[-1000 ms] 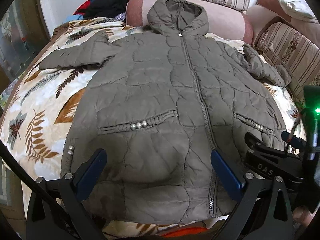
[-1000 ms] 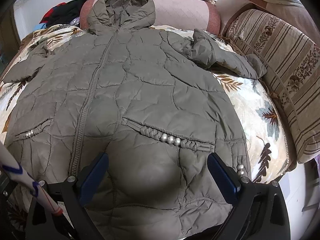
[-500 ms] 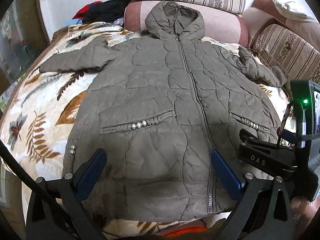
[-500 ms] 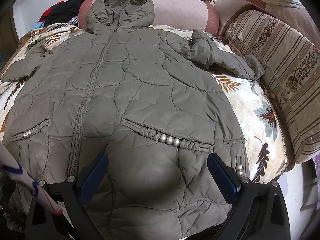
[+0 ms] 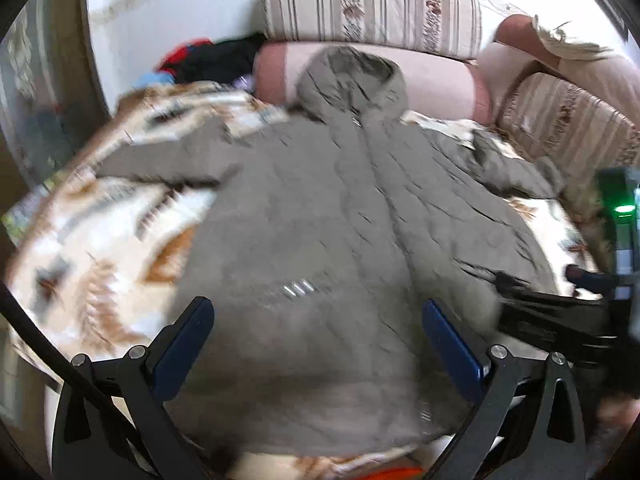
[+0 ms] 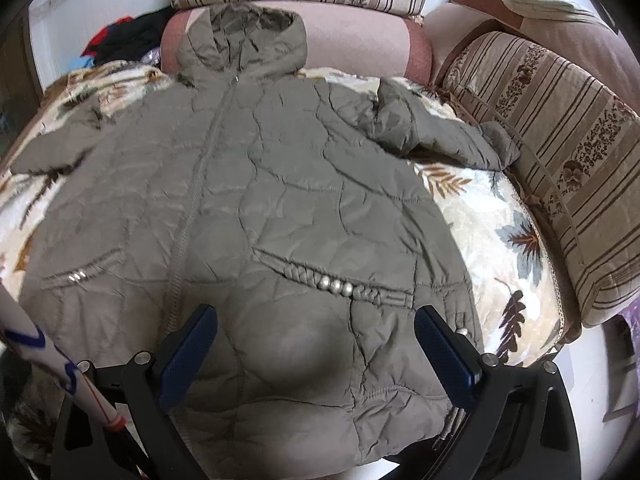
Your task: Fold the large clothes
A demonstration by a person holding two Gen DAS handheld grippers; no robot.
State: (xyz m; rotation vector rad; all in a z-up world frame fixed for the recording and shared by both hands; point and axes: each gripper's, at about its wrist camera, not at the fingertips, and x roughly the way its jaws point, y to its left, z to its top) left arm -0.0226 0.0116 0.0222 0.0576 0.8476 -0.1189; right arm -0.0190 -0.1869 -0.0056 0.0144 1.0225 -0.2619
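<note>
Corner sofa with striped cushions at the back and right, seat covered by a leaf-print blanket; a heap of dark and red clothes sits in the far left corner. On the blanket lies an olive quilted hooded jacket, front up, zipped, hood resting against a pink bolster. One sleeve lies bunched towards the striped cushions, the other stretched out to the opposite side. Hem at the near edge of the seat. Left gripper hovers over the lower hem, jaws spread wide, nothing between them; its view is smeared with motion blur. Right gripper likewise released and empty, above the pocket with pearl trim. Progress, by my reading: garment laid out and flattened, no fold made. Left to do: sleeves in, sides over, then hem up to hood.
</note>
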